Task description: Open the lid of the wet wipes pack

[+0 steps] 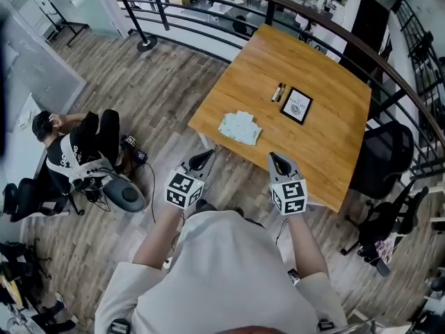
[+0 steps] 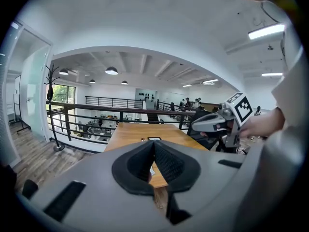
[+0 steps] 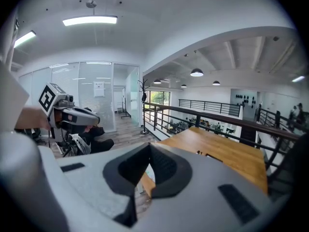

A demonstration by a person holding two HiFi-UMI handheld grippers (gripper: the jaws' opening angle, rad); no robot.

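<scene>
The wet wipes pack (image 1: 240, 127), pale and flat, lies near the front edge of the wooden table (image 1: 327, 145). Both grippers hang short of that edge, apart from the pack. My left gripper (image 1: 202, 158) is shut with nothing in it, and its pads meet in the left gripper view (image 2: 154, 145). My right gripper (image 1: 279, 162) is also shut and empty, with its jaws closed together in the right gripper view (image 3: 149, 149). In both gripper views the jaws cover the pack almost wholly, and the table (image 2: 140, 133) stretches ahead of them.
Two dark pens (image 1: 278, 92) and a black framed card (image 1: 296, 105) lie past the pack. A black railing (image 1: 208, 26) curves behind the table. A black office chair (image 1: 382, 160) stands at its right. A person (image 1: 76, 152) sits on the floor at left.
</scene>
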